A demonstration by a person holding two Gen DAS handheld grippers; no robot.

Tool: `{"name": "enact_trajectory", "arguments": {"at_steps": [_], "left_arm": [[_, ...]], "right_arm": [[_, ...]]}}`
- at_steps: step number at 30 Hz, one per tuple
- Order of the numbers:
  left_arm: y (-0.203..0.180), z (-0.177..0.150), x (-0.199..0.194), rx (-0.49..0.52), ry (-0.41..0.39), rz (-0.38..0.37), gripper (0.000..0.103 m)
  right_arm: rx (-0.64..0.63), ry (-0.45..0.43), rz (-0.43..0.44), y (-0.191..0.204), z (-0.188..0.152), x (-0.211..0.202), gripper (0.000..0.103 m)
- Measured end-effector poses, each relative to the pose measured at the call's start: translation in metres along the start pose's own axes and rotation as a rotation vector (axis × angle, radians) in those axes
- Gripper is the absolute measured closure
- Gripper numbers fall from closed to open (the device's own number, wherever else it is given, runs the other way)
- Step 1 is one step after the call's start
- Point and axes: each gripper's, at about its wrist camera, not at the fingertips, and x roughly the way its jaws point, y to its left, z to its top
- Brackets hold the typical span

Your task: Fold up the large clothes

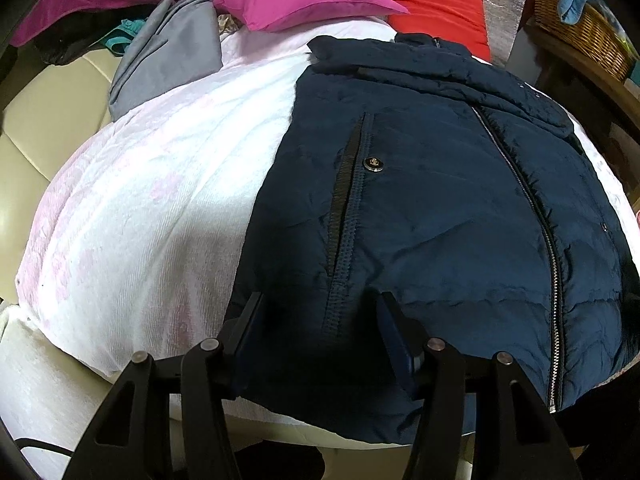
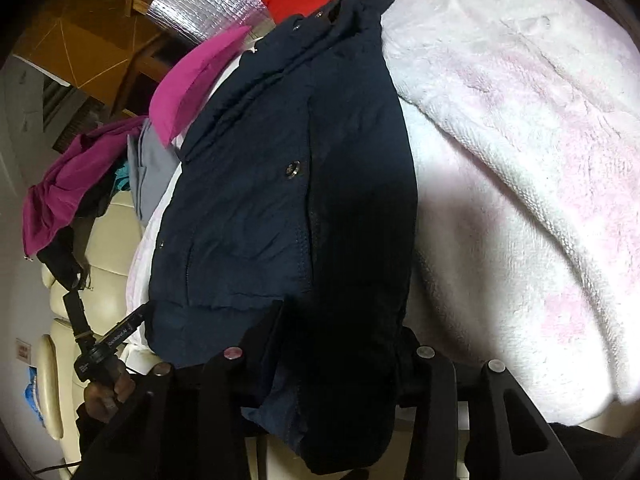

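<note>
White fleece blanket (image 1: 152, 200) bare beside navy jacket (image 1: 440, 200), hem overhanging.

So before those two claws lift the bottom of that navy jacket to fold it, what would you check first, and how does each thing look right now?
1. Navy jacket lying flat on the white blanket: ok.
2. Zipper done up along the front: ok.
3. Left claw has the hem between its fingers: ok; whether it pinches firmly: cannot tell.
4. Right claw has the hem between its fingers: ok; grip hidden in dark fabric: cannot tell.
5. Fold path towards the collar unobstructed: ok, though the pink pillow lies close behind it.
</note>
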Motion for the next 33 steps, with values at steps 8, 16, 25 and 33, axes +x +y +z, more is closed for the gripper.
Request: {"name": "enact_trajectory", "arguments": {"at_steps": [8, 16, 25, 33], "left_arm": [[-0.005, -0.002, -0.001, 0.017, -0.005, 0.012, 0.045], [0.012, 0.001, -0.001, -0.106, 0.04, -0.207, 0.039], [0.051, -0.002, 0.0, -0.321, 0.049, -0.398, 0.088], [0.059, -0.001, 0.016, -0.394, 0.119, -0.407, 0.082]], "right_arm": [[0.015, 0.0, -0.019, -0.002, -0.001, 0.007, 0.066], [0.016, -0.008, -0.001, -0.003, -0.002, 0.008, 0.064], [0.057, 0.004, 0.032, -0.011, -0.003, 0.006, 0.064], [0.085, -0.001, 0.061, -0.011, -0.004, 0.008, 0.064]]}}
